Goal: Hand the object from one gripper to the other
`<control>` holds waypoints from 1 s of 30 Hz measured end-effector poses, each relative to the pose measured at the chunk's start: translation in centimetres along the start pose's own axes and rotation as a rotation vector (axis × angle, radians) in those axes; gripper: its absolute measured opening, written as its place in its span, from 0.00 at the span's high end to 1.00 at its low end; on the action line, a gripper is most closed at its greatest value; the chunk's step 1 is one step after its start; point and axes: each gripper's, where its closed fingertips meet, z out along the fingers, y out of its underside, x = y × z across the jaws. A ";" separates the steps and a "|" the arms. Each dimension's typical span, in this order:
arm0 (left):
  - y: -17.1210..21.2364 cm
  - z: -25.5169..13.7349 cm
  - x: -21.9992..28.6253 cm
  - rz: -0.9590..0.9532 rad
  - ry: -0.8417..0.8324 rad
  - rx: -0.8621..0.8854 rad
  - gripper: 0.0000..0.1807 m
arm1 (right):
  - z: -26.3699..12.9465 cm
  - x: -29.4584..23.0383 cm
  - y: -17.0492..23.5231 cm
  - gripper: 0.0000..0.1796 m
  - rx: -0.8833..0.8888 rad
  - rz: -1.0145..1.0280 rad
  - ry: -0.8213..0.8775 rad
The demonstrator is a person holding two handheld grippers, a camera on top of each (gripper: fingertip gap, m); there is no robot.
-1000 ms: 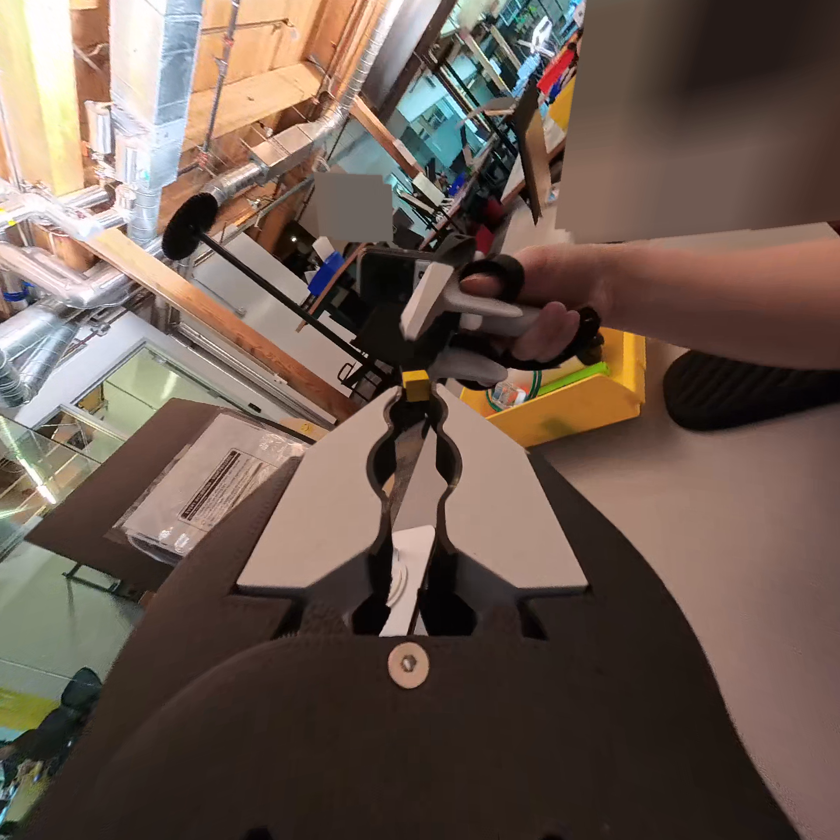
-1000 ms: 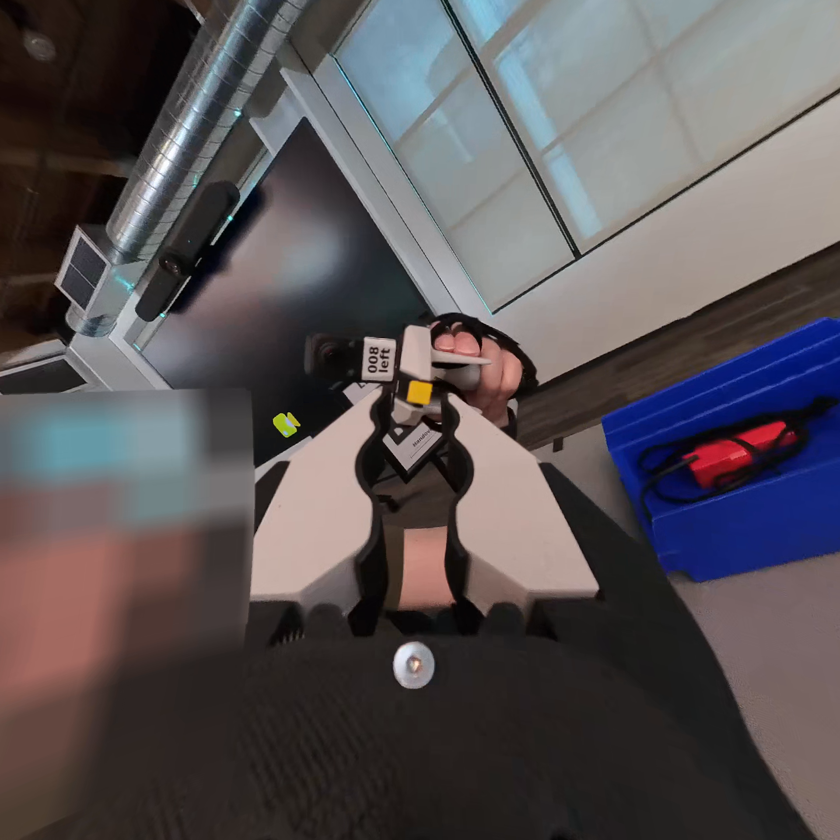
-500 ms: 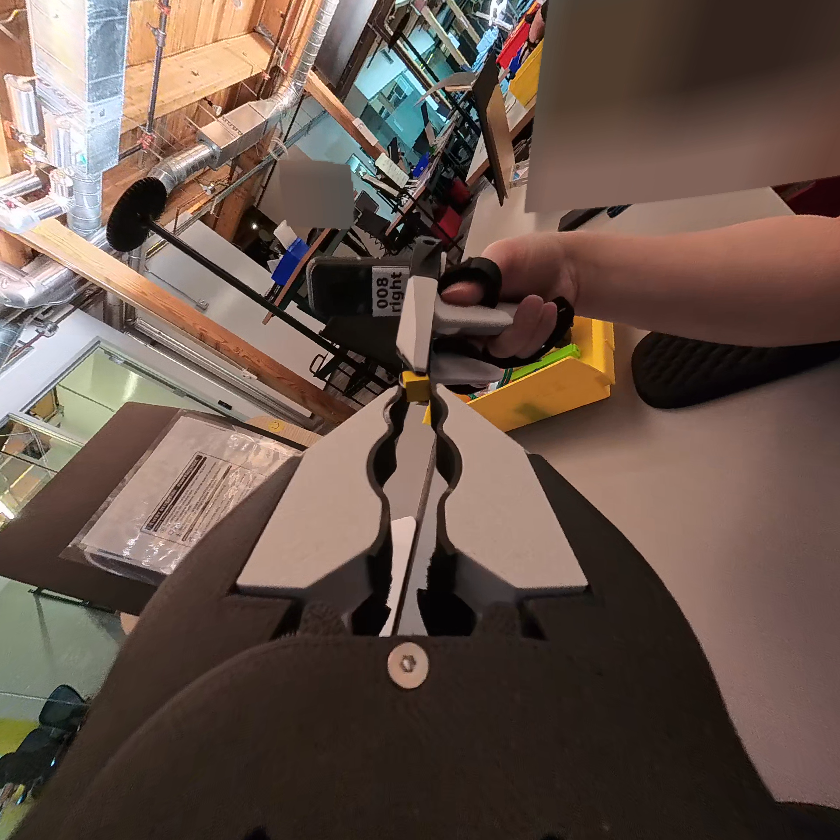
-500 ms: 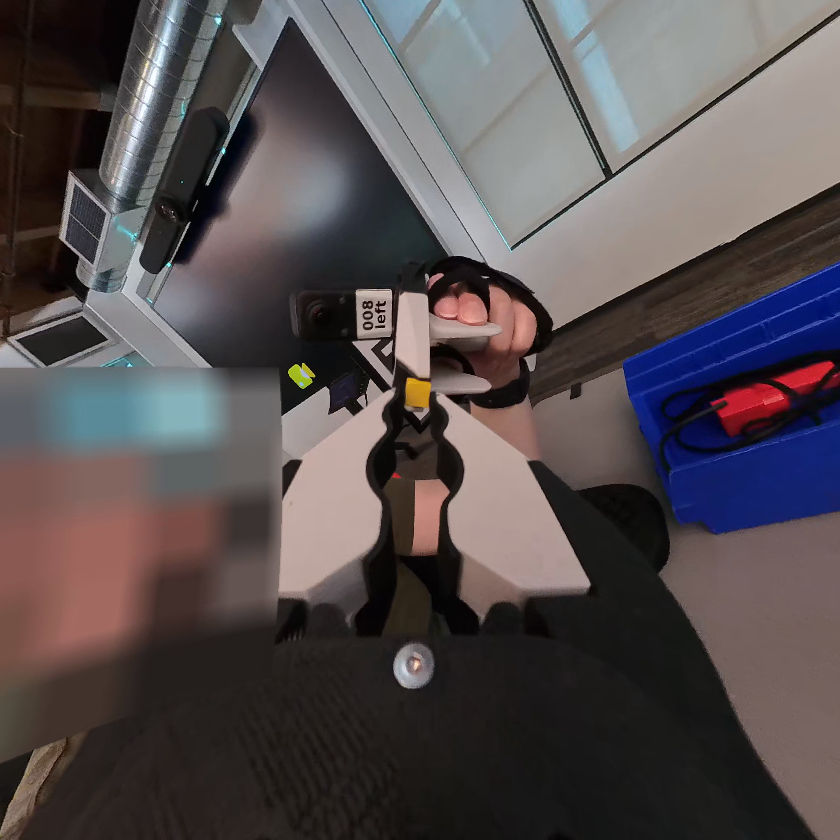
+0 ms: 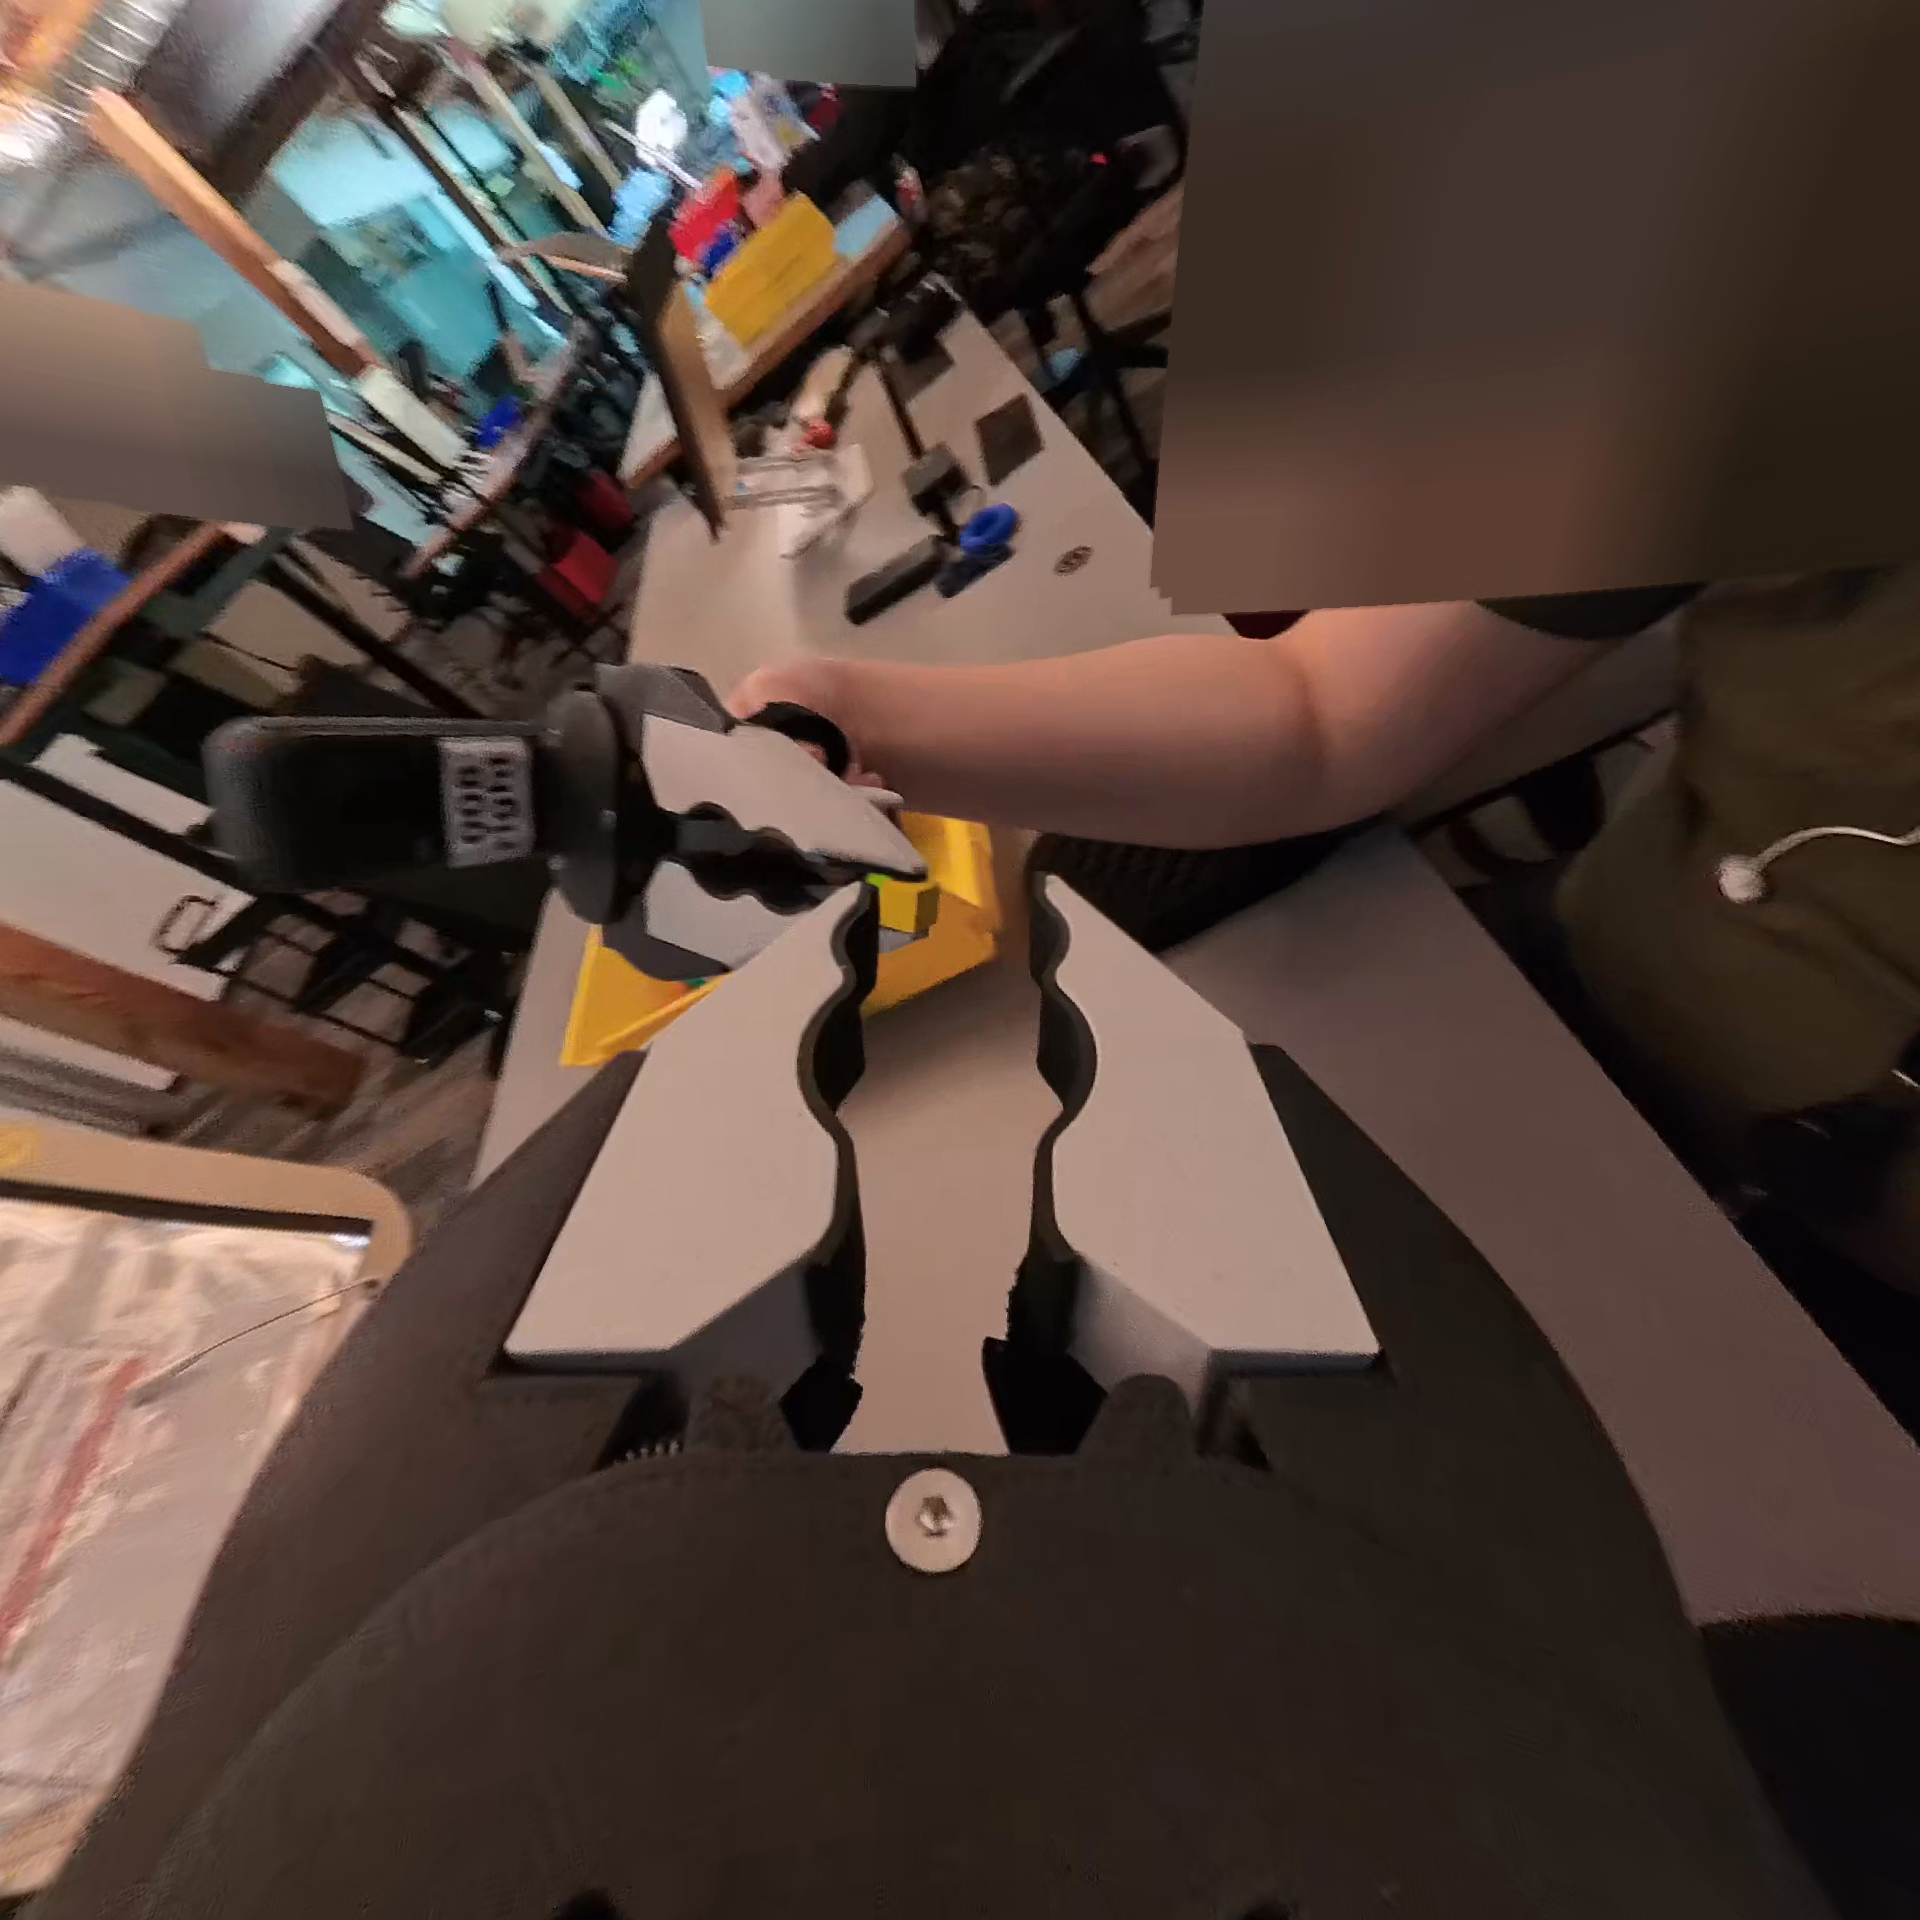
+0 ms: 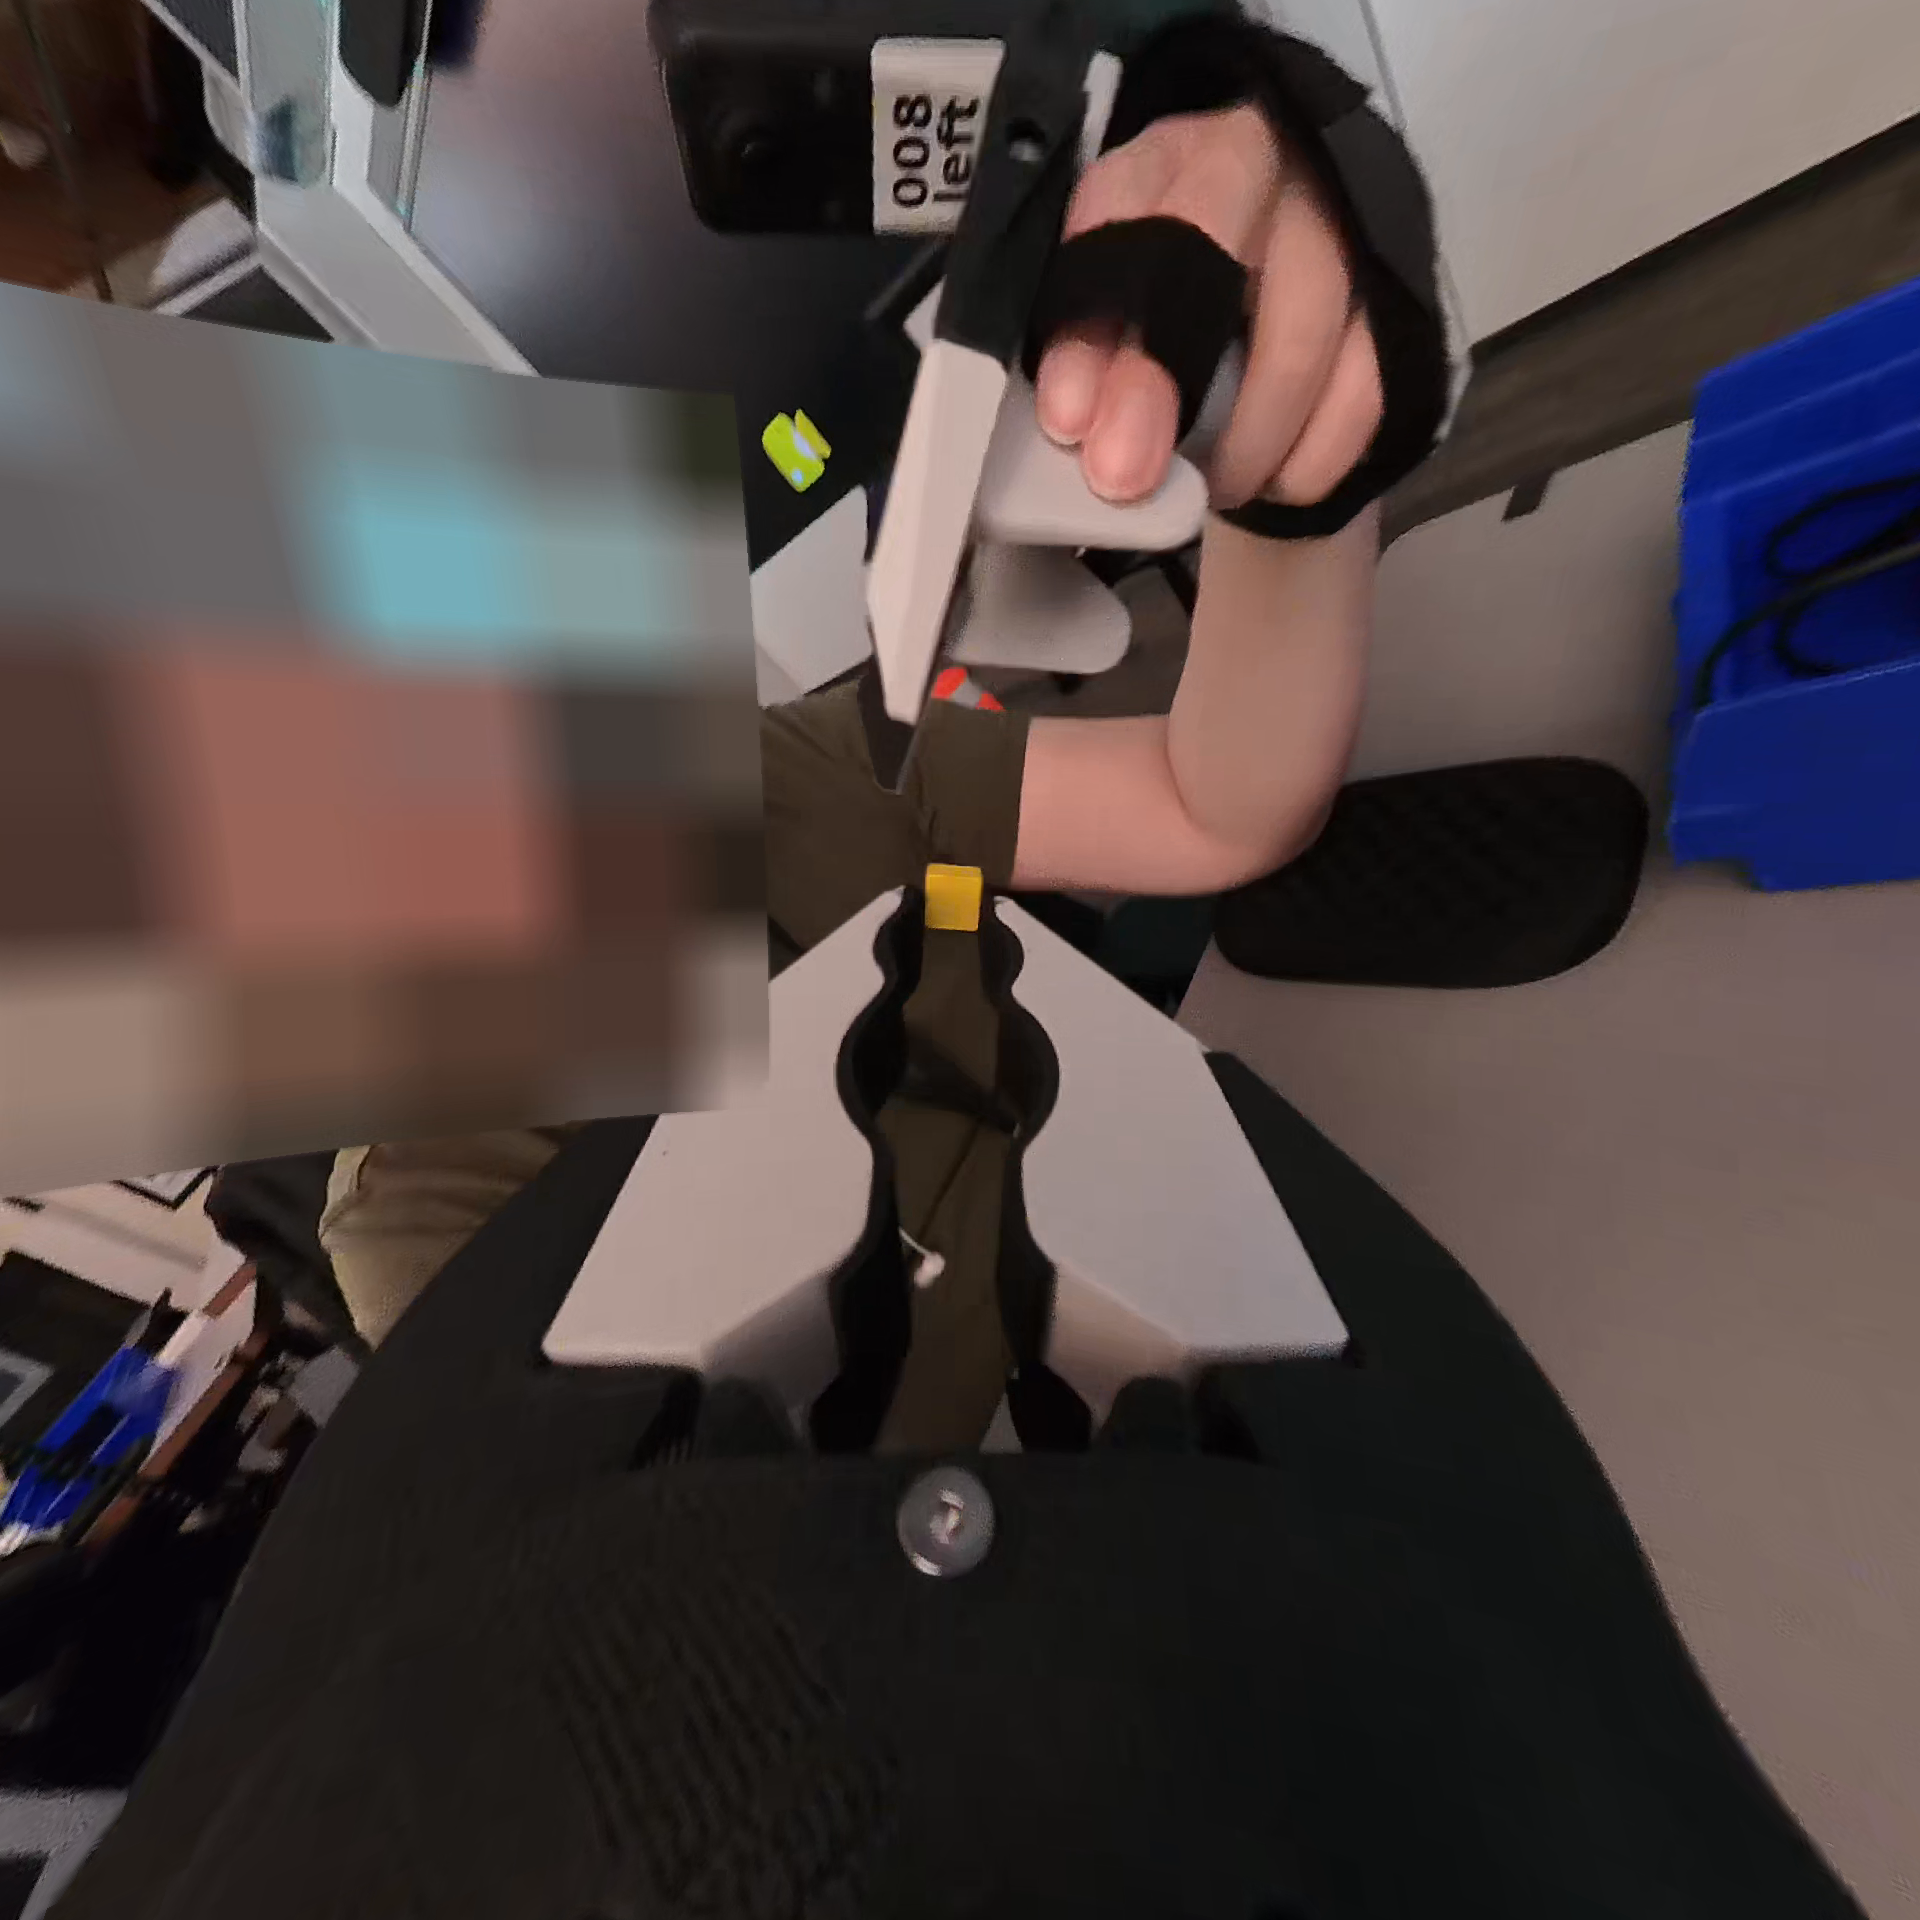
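The object is a small yellow block (image 6: 953, 896). My right gripper (image 6: 951, 914) is shut on it at the fingertips. The block also shows in the left wrist view (image 5: 907, 906), pinched at the tip of the right gripper (image 5: 899, 878), just off my left finger's tip. My left gripper (image 5: 951, 906) is open and empty, with a wide gap between its fingers. In the right wrist view the left gripper (image 6: 902, 727) hangs edge-on above the block, apart from it, held by a hand in a black strap.
A yellow bin (image 5: 951, 961) stands on the grey table (image 5: 1351, 1091) behind the grippers. A blue bin (image 6: 1808, 644) with a black cable is at the right. A black pad (image 6: 1434, 873) lies on the table. A person's forearm (image 5: 1195, 727) reaches across. My two grippers' fingertips are within a few centimetres of each other.
My left gripper has opened and let go of the yellow block. The two grippers have drawn apart, and the block stays in the right gripper.
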 end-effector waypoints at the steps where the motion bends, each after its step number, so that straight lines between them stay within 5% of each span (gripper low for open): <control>1: 0.4 0.6 0.4 -0.002 0.026 -0.021 0.86 | 0.1 -0.1 0.3 0.96 -0.019 -0.007 -0.007; 26: 3.4 3.1 1.1 0.065 0.076 -0.148 0.95 | 1.2 0.9 1.8 0.95 -0.127 -0.009 0.022; 30: 4.0 1.3 -3.5 0.093 -0.197 -0.222 0.95 | 0.3 1.5 -1.8 0.74 0.037 -0.250 0.187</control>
